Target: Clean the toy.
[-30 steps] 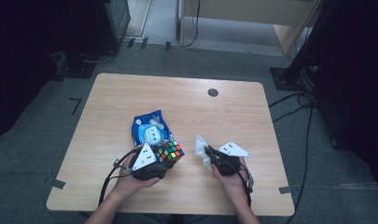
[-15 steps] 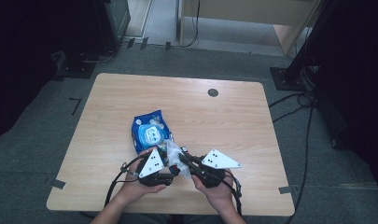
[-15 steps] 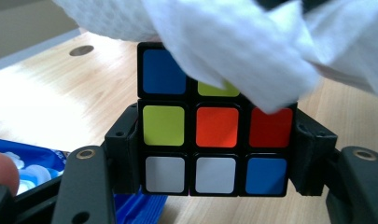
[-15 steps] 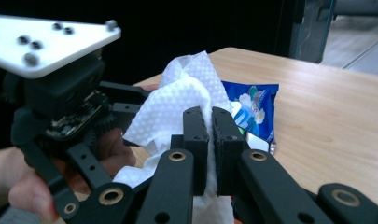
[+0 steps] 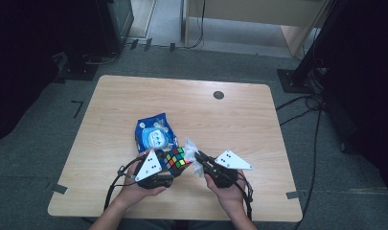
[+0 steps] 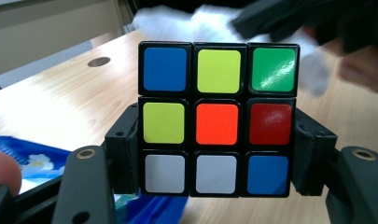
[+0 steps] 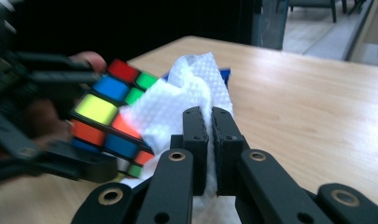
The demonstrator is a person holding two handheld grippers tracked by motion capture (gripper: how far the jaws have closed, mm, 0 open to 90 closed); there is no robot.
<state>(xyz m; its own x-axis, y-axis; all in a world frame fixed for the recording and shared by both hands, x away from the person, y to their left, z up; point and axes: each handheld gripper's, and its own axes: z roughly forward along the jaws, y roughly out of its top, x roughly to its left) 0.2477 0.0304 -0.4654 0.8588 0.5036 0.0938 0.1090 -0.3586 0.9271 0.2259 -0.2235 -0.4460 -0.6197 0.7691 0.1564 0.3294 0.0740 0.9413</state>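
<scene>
both grippers are now meeting: left gripper (image 5: 168, 168) clamping the cube (image 6: 218, 122), right gripper (image 7: 211, 122), newly arrived, pinching the wipe (image 7: 177, 105) against it.

Dim surroundings around an evenly lit table (image 5: 134, 100), glare on the cube (image 6: 270, 77) ahead of the left jaws, blurred beyond.

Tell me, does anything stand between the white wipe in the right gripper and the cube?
Nothing visible does. The white wipe, pinched in the right gripper, already lies against the cube, which the left gripper clamps.
</scene>
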